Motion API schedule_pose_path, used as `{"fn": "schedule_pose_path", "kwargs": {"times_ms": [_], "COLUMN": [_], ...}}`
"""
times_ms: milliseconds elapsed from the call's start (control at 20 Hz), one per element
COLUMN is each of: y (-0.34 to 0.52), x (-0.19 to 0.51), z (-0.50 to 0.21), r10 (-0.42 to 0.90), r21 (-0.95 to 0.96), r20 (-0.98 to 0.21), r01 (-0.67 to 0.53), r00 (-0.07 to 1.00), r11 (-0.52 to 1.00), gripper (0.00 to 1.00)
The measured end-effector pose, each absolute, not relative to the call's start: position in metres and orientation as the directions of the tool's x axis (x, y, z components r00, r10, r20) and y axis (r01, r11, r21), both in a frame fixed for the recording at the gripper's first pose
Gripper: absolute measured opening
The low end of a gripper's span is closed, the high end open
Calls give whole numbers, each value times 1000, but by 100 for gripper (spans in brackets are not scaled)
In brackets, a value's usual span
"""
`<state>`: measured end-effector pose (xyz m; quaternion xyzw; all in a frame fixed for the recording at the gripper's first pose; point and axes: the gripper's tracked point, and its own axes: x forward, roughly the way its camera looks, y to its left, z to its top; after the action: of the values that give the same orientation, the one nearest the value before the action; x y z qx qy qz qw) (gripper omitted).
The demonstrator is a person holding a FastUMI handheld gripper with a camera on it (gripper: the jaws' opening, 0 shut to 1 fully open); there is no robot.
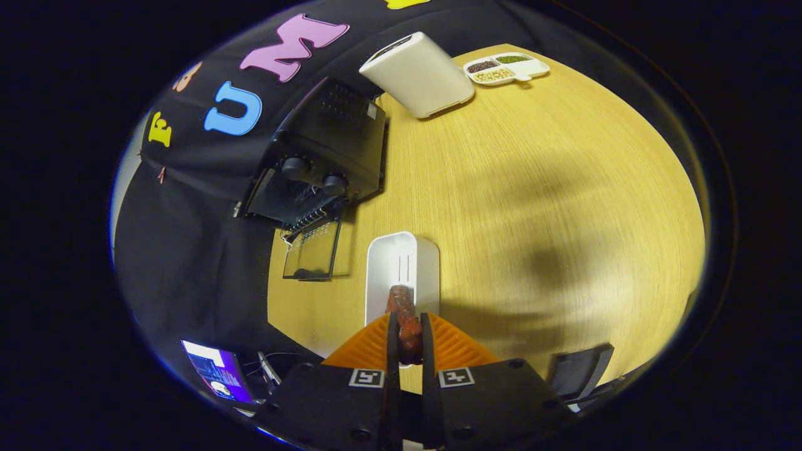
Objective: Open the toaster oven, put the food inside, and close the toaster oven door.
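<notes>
My gripper (408,326) is shut on a reddish-brown piece of food (405,313), which sticks out ahead of the two orange fingers (376,341). The food hangs over a white rectangular tray (421,263) that lies on the wooden table (551,188). Beyond the tray and to the left stands the black toaster oven (332,150) with two round knobs. Its glass door (311,250) is folded down open onto the table, and the rack inside shows at the mouth.
A white box-shaped appliance (418,74) stands at the far side of the table. Beside it lies a divided white dish of beans and grains (505,67). A dark flat object (579,369) rests near the table's front edge to the right of my fingers.
</notes>
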<state>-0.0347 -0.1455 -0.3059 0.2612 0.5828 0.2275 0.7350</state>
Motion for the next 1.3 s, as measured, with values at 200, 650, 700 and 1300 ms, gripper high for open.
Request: {"fn": "schedule_pose_path", "kwargs": {"times_ms": [200,650,700,1300], "y": [-151,-149,-147,-3], "x": [-35,-21,-20,-25], "z": [-304,-248,-240,-166], "r10": [647,674,673,692], "r21": [657,695,692,762], "r20": [-732,-686,-684,-576], "r01": [-33,-28,-40,-22], "r00": [213,275,283,435], "r11": [753,719,721,648], "gripper": [14,14,14,14]}}
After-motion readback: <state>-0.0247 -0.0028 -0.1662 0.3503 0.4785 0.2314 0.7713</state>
